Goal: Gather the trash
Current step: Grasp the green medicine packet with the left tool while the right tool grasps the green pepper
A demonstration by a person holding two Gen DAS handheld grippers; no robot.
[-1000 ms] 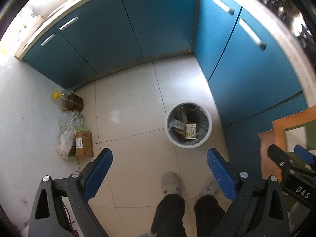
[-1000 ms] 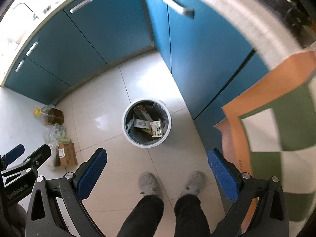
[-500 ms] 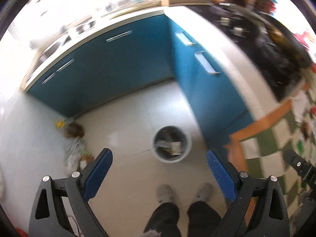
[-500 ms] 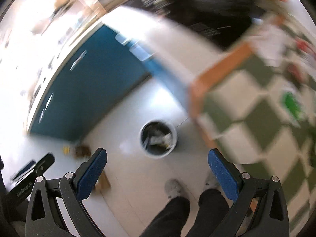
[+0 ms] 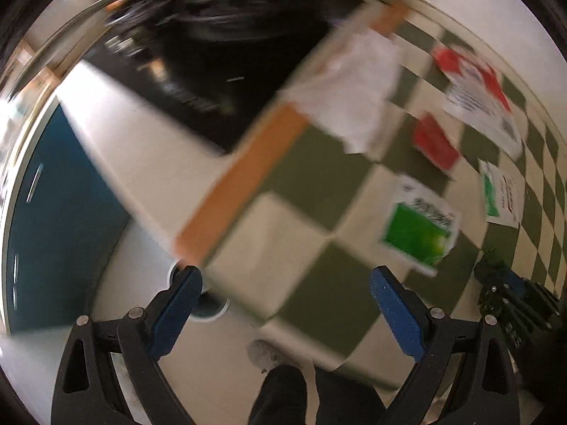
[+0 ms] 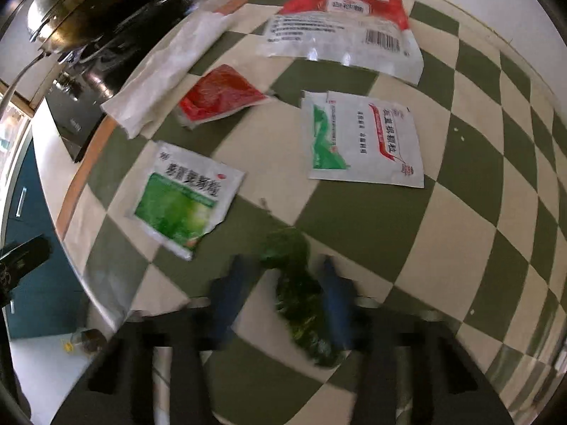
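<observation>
Both cameras swung onto the counter; right gripper (image 6: pixel 283 283) closing around upright greens (image 6: pixel 301 294).

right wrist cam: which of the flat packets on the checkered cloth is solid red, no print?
The small red sachet, beside the white paper napkin. The big red-topped bag carries text and a barcode; the other two packets are green and white.

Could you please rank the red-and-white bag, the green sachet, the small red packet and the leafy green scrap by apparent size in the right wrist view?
1. red-and-white bag
2. green sachet, though it lies nearer the camera
3. small red packet and leafy green scrap: too alike to rank.
</observation>
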